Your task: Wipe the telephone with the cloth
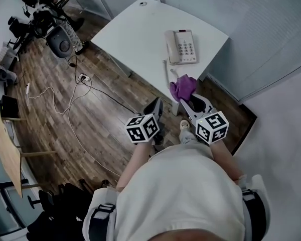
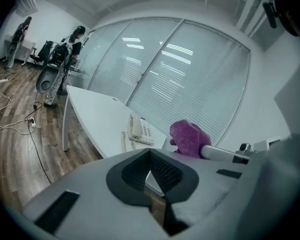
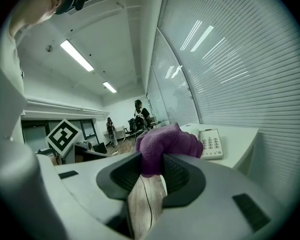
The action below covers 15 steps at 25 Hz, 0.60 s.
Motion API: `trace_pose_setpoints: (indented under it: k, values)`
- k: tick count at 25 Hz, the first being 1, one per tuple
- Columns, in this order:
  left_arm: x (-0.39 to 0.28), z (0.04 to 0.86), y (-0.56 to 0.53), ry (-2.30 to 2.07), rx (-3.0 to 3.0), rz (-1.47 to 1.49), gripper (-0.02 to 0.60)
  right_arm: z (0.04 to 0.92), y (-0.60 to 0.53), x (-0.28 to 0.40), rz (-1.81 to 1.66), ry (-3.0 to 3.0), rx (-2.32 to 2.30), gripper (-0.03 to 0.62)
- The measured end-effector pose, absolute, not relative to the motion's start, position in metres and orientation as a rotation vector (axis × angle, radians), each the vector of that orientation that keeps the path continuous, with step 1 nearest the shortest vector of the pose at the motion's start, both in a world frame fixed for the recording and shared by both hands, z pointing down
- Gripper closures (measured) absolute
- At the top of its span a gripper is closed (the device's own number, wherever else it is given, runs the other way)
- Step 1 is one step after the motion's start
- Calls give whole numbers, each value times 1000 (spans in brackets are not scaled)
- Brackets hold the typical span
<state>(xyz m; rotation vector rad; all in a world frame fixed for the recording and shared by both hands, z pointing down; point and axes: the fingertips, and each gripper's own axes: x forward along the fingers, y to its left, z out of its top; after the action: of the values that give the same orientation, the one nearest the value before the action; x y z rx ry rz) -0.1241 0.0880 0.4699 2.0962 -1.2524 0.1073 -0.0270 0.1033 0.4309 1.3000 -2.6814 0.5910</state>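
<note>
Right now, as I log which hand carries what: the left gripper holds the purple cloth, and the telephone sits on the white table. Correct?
Not quite: the right gripper holds the purple cloth, as the right gripper view shows; the left gripper is shut on nothing. The telephone does sit on the white table.

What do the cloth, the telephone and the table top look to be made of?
Cloth: purple, fuzzy nap, bunches softly; probably microfibre or fleece.
Telephone: off-white moulded casing, smooth; likely plastic.
Table: white, flat, faint sheen; probably laminate, painted board possible.
</note>
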Motion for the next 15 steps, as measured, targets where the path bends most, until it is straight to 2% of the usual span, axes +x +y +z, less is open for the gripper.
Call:
trace_pose_setpoints:
  k: [15]
  values:
    - [-134, 462, 102, -1215, 2114, 81, 561, 420, 117, -41, 534, -2693, 1305, 465]
